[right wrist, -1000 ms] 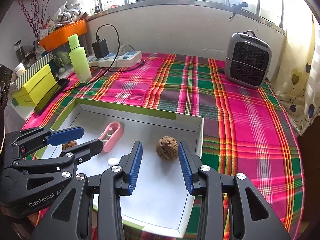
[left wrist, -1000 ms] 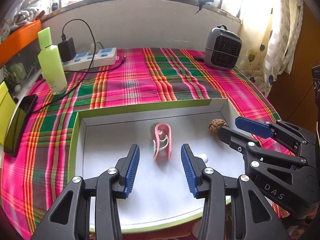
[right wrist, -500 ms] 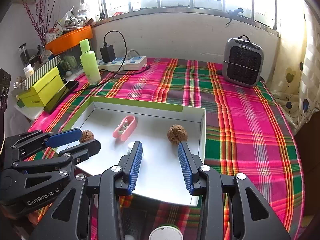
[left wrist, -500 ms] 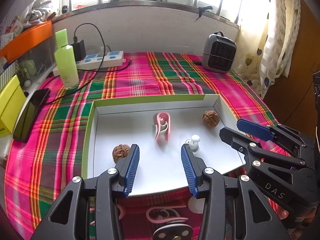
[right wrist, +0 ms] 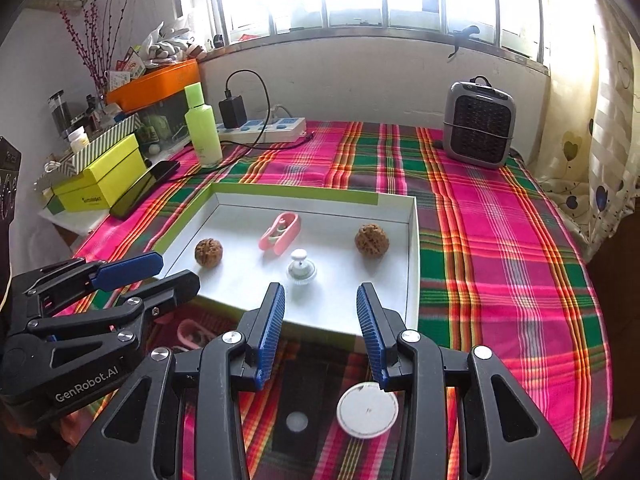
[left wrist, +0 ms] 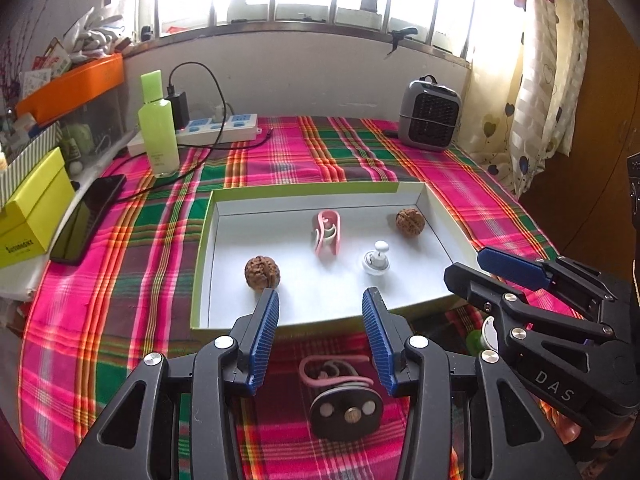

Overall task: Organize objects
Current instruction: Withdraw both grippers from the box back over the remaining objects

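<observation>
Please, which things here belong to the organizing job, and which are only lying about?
Job: white tray, two walnuts, pink clip, white spinning top.

Lying about: green bottle, power strip, grey heater, phone, yellow box.

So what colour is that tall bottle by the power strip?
Lime green bottle, clearest in the right wrist view.

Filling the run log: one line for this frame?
left gripper: open, empty | right gripper: open, empty | tray: two walnuts, pink clip, white knob
</observation>
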Tool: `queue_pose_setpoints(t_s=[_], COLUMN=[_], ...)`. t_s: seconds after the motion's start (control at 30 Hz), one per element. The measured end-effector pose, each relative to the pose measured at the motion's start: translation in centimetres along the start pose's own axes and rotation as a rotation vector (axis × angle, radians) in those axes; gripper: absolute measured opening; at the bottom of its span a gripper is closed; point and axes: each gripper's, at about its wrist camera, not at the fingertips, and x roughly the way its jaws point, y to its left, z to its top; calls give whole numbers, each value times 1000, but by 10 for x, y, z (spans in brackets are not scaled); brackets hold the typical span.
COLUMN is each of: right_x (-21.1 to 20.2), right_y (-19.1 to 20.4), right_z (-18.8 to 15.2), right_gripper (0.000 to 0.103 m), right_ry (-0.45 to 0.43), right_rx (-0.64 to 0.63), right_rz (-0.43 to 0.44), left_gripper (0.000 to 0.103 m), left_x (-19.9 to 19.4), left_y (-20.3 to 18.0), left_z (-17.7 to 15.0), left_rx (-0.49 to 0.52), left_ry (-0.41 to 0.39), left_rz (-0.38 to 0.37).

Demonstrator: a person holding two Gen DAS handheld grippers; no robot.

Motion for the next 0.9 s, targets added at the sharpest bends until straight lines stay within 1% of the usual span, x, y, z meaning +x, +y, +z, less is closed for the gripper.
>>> queue_pose_setpoints(t_s=[0.13,0.37,0.5,0.7,0.9], right_x=[-7,-15,-19,-23,-19], right_y=[5,10,13,15,17], right_z=[-9,-25,-34,-46,-58], right_gripper=[39,39,39,39,40], right_ry=[-9,-5,-2,6,32], right_rx=[-9,-5,-11,-5,11], right_rz=[-12,-2,3,9,29], left_gripper=[43,43,44,45,47], left_x=[-8,-19,-23,-23,-22], left_y=[0,2,8,18,18], left_z=[-10,-25,-35,-54,-67], left_rx=[1,-4,-24,-60,-51], left_ry=[-8,-8,-10,12,29], left_rz=[0,-2,-17,-34,-66])
